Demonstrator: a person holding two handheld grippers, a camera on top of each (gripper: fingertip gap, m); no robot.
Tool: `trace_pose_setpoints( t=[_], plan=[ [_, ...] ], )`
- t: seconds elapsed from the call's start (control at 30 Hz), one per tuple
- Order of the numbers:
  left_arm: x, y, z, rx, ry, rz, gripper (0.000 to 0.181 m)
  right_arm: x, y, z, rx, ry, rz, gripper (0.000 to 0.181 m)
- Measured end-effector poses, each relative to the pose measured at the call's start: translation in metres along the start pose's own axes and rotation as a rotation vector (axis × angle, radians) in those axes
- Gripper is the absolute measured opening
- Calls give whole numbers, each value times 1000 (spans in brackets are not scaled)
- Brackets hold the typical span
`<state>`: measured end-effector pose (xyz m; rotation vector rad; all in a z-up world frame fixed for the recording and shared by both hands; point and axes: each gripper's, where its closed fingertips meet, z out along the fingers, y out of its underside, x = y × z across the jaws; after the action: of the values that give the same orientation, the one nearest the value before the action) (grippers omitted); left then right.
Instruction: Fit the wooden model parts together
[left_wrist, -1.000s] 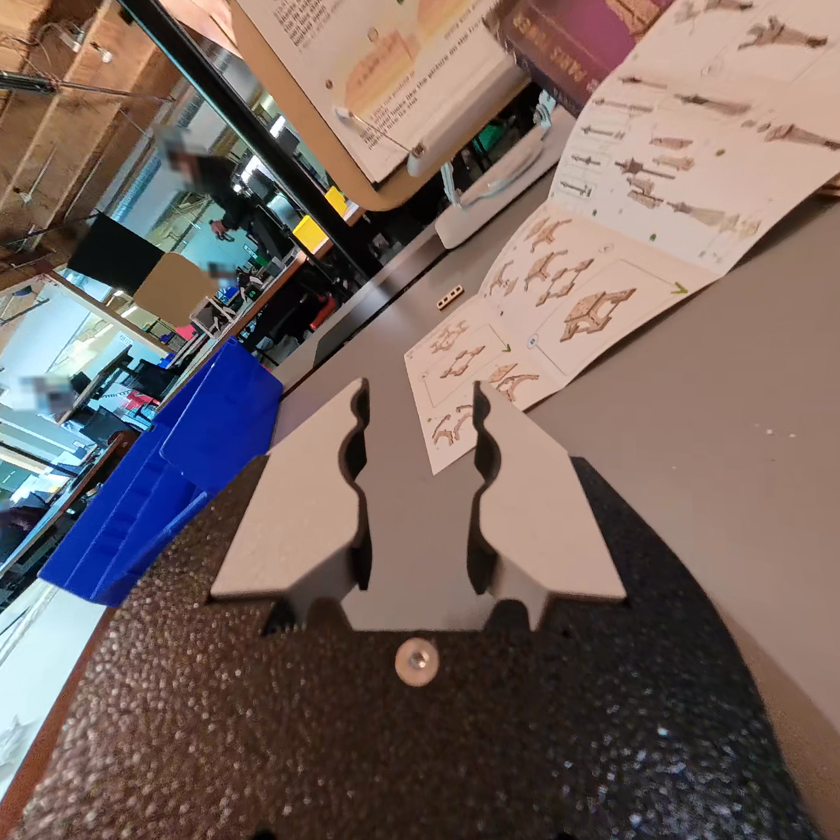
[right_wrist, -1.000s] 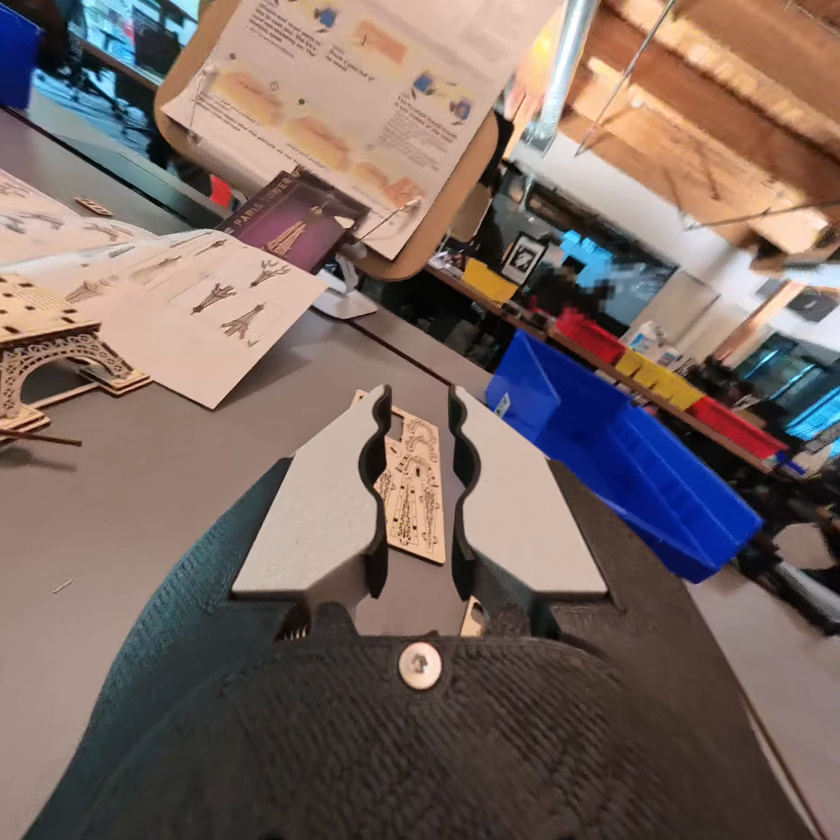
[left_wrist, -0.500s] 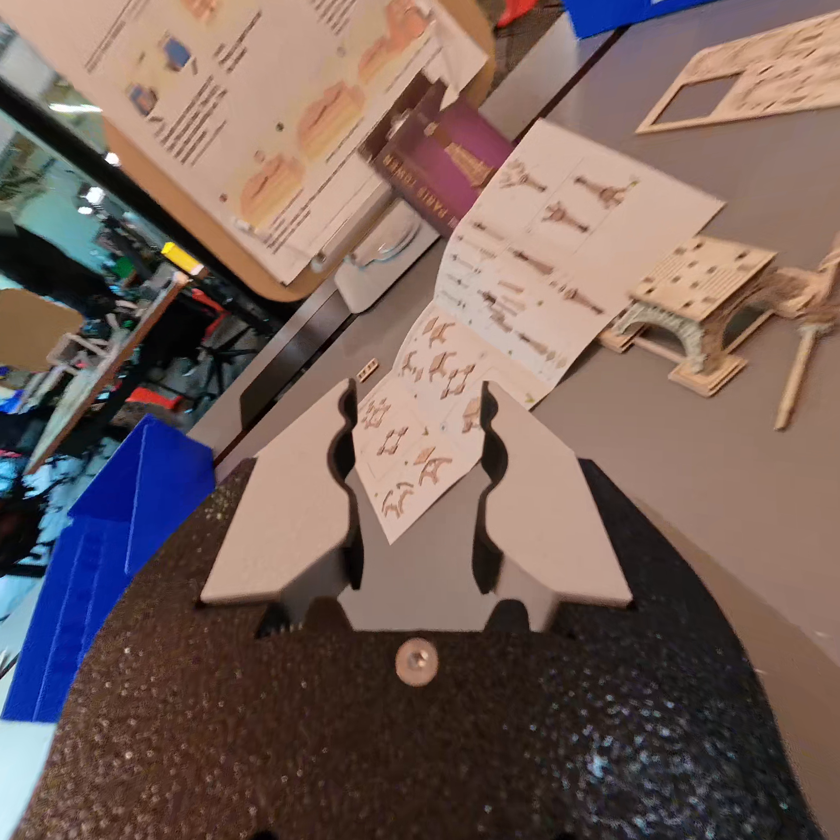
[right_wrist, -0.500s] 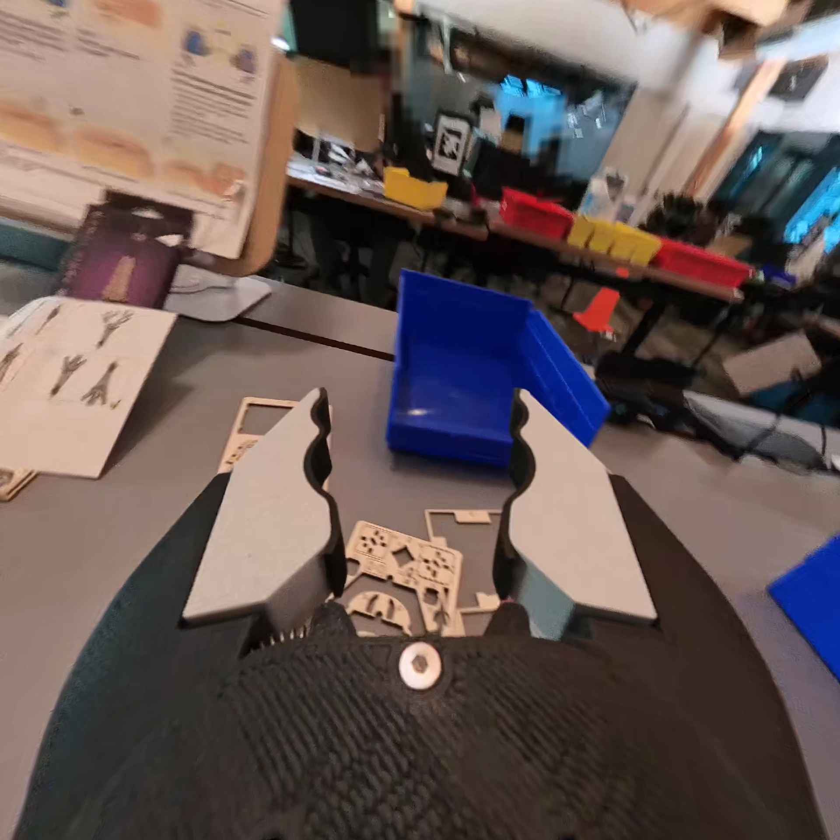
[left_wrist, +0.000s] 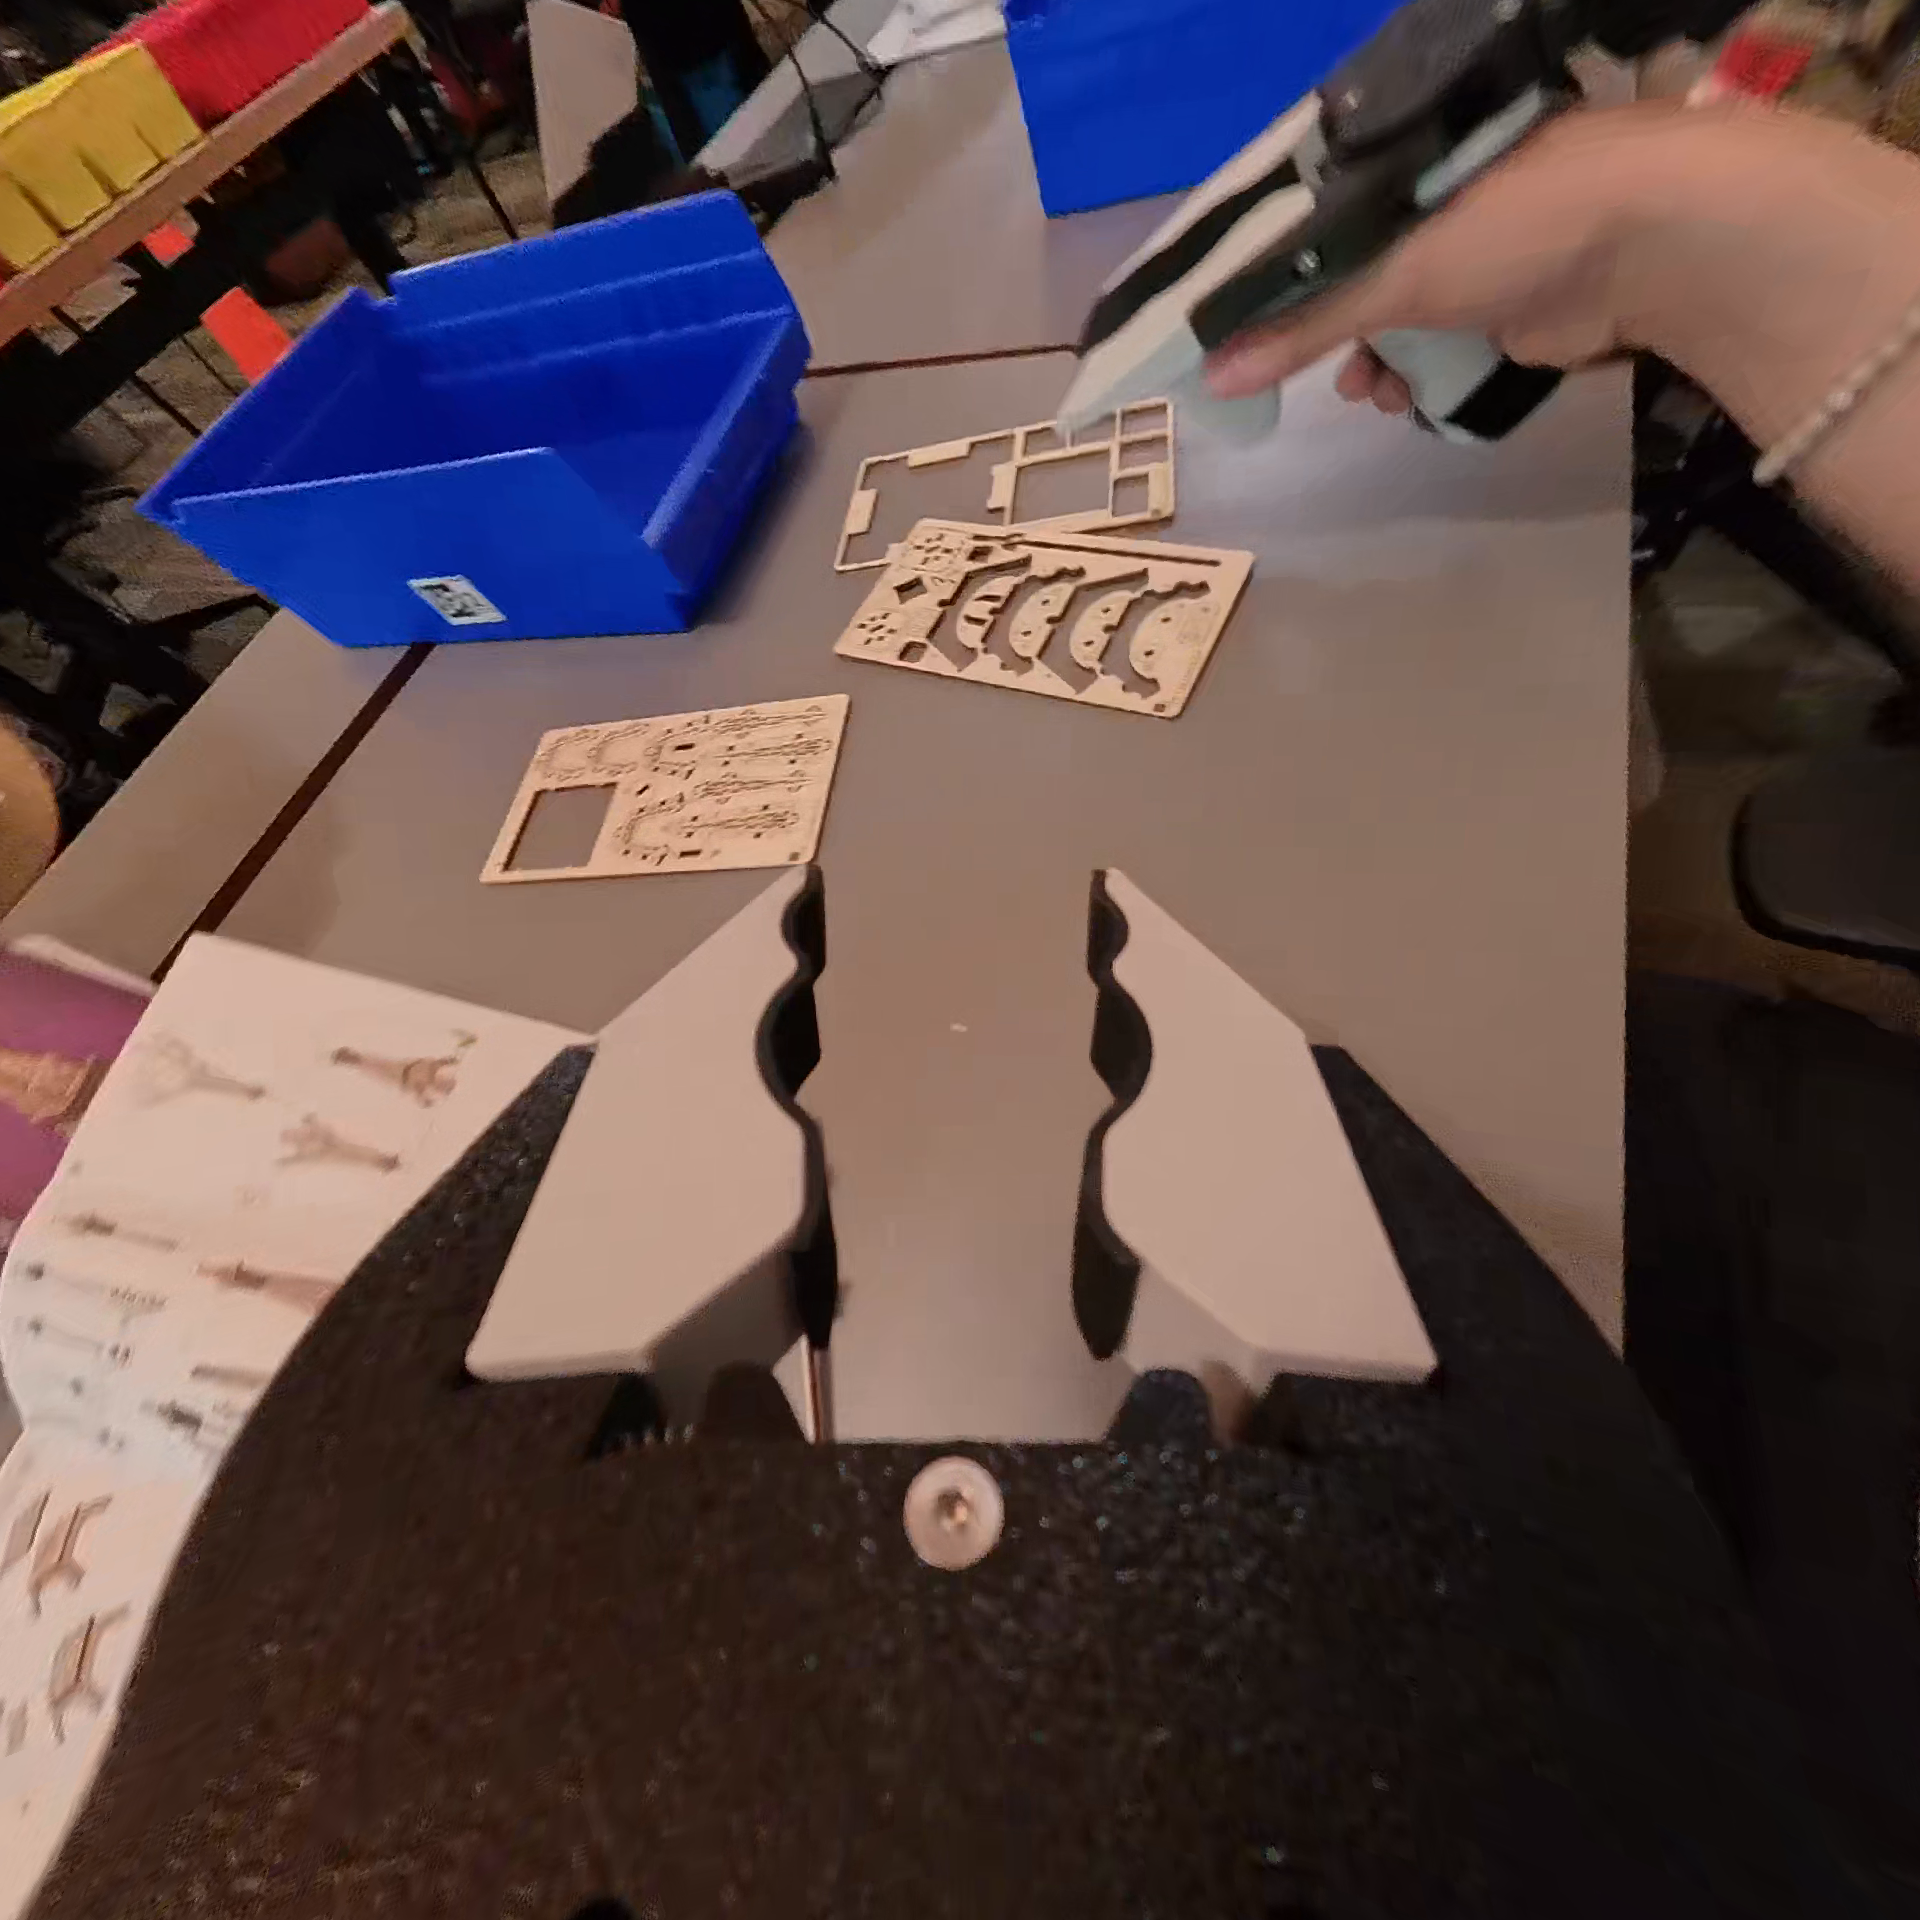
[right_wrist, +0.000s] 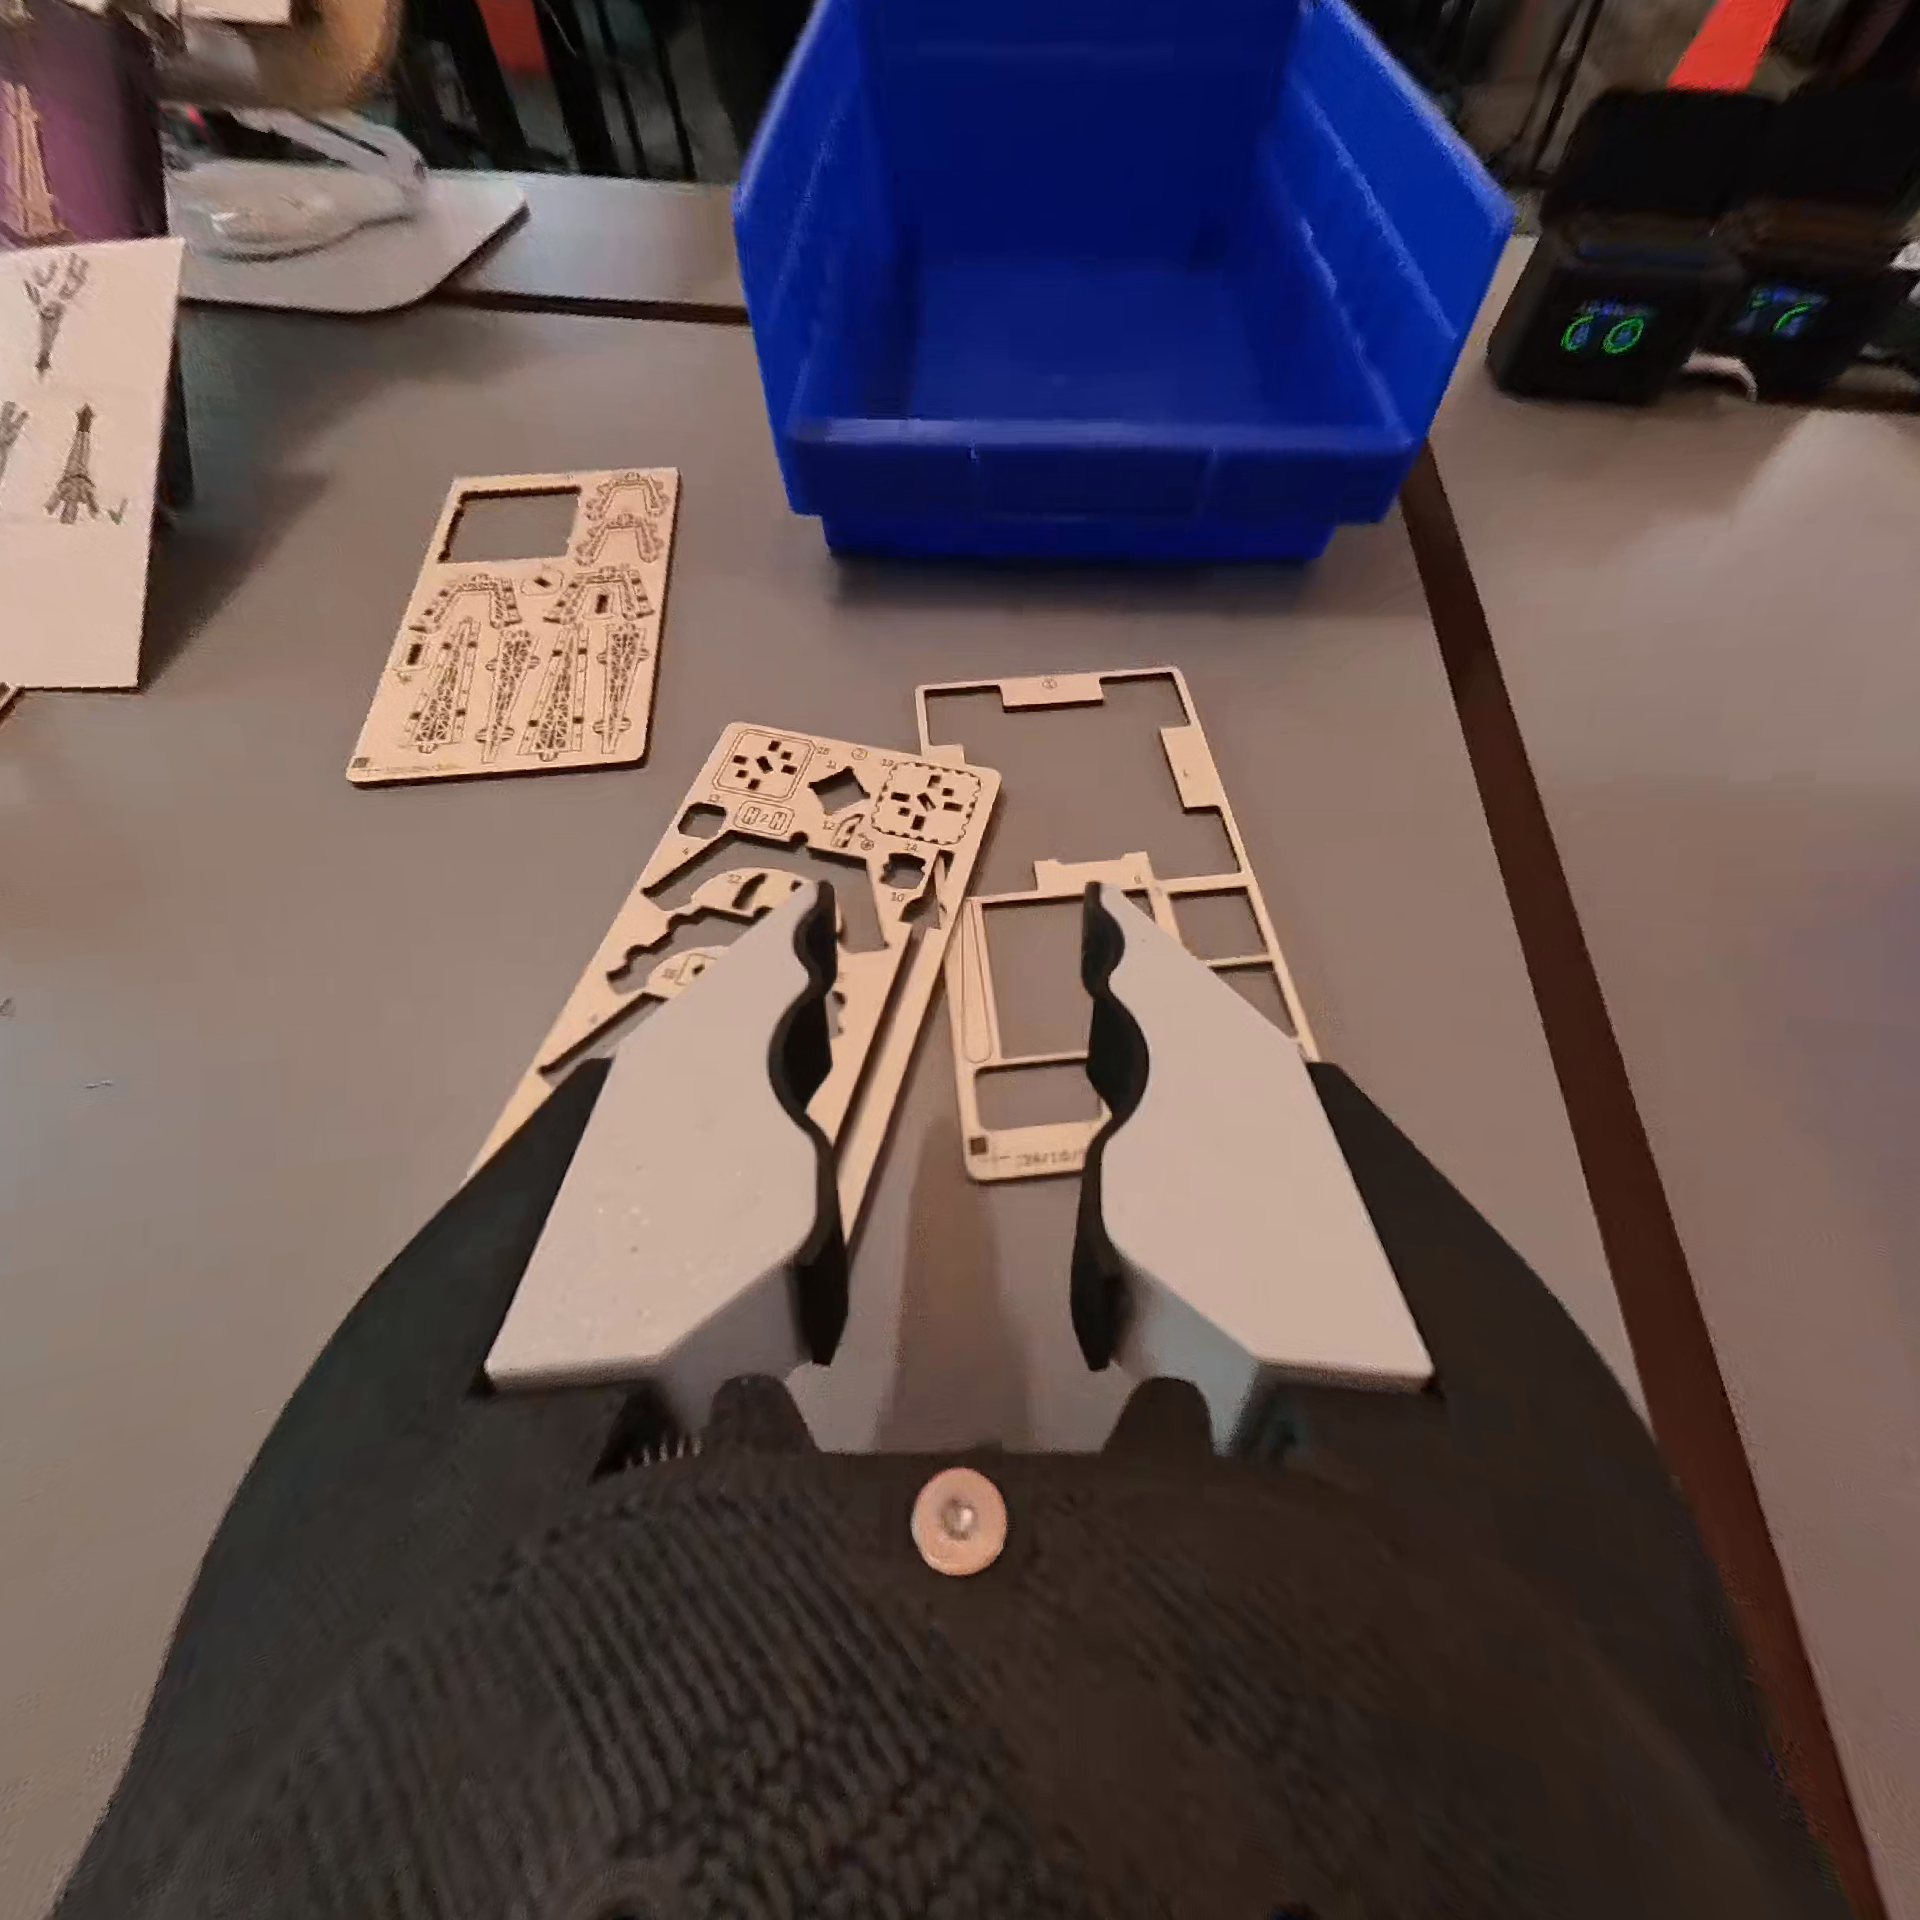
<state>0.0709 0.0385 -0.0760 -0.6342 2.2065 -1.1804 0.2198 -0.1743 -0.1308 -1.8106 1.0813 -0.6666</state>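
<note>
While both grippers stand wide and empty, right gripper (right_wrist: 954, 904) hovers over two wooden part sheets (right_wrist: 821, 904); left gripper (left_wrist: 954, 888) over bare grey table (left_wrist: 1351, 831).

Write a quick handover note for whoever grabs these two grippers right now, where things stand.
Left gripper: open, empty, above bare table.
Right gripper: open, empty, hovering over two wooden sheets: the partly punched sheet and the nearly emptied frame, which overlap slightly.
A third, mostly full sheet lies left of them. The blue bin behind looks empty. The instruction sheet lies beside the left gripper.
Done: nothing in hand.
Left: pick parts, fit them together.
</note>
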Motion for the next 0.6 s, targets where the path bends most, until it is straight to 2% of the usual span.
trace_pose_setpoints(
  t=[0.1,0.23,0.3,0.43,0.6],
  plan=[
    [13,-1,35,-23,30,32,47,9,-5,16,-9,-36,-1,44],
    [38,-5,81,6,169,-170,47,13,1,33,-72,-86,-4,45],
    [52,-5,100,9,228,-210,47,13,1,37,-67,-111,5,45],
    [69,-2,132,-44,266,-152,46,14,-12,35,2,-152,54,43],
    [76,-5,166,-114,284,-3,40,21,11,30,-97,-174,58,40]
  ],
)
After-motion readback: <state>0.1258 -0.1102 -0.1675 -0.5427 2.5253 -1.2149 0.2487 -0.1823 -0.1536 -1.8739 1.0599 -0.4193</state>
